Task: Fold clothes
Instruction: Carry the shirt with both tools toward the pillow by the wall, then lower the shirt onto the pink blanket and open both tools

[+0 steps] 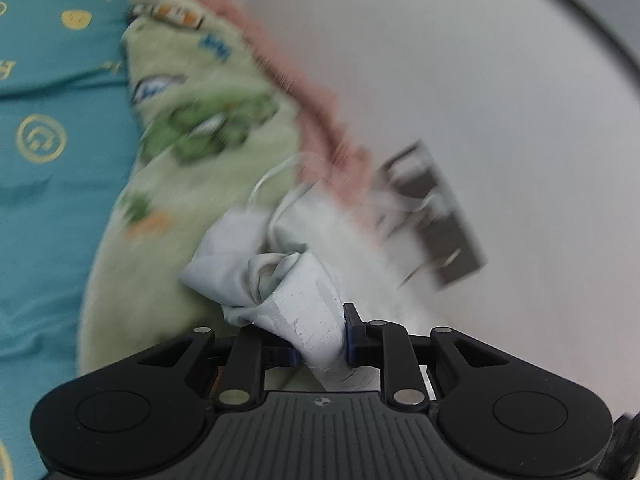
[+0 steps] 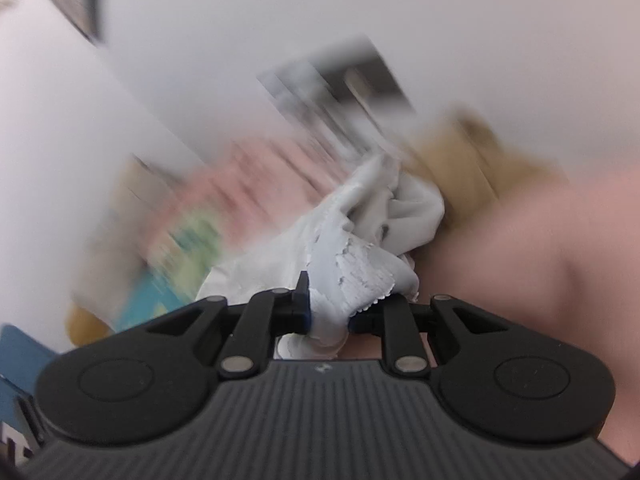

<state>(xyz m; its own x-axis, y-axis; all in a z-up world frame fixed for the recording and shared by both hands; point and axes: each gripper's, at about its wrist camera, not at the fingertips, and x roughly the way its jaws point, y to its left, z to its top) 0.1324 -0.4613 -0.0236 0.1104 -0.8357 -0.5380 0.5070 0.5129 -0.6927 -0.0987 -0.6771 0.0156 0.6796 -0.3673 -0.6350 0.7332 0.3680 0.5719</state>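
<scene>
While both views smear with motion, a pale garment hangs between two hand-held tools above a bed.

Step in hand: by my reading, the pale grey-white garment (image 1: 256,268) is up off the bedding and stretched out for its first fold; no fold has been made.

Left tongs (image 1: 320,344): narrow, pinching a bunched edge of the garment, at lower centre of the left wrist view.

Right tongs (image 2: 328,312): narrow, clamped on another bunch of the same cloth (image 2: 360,248), at lower centre of the right wrist view.

Garment's place: held in the air at both ends, crumpled between the grips, in front of a green cartoon-print fleece blanket (image 1: 192,128) with a pink edge (image 1: 312,108).

Next move calls for: probably drawing the two grips apart until the cloth hangs flat, then laying it on a bare stretch of the teal bedsheet (image 1: 52,208) at left of the left wrist view.

Writing: gold letters "H" and round emblems on the sheet; the blanket's print is too blurred to read.

Background: a blurred dark wall fitting (image 1: 436,216) at right centre.
</scene>
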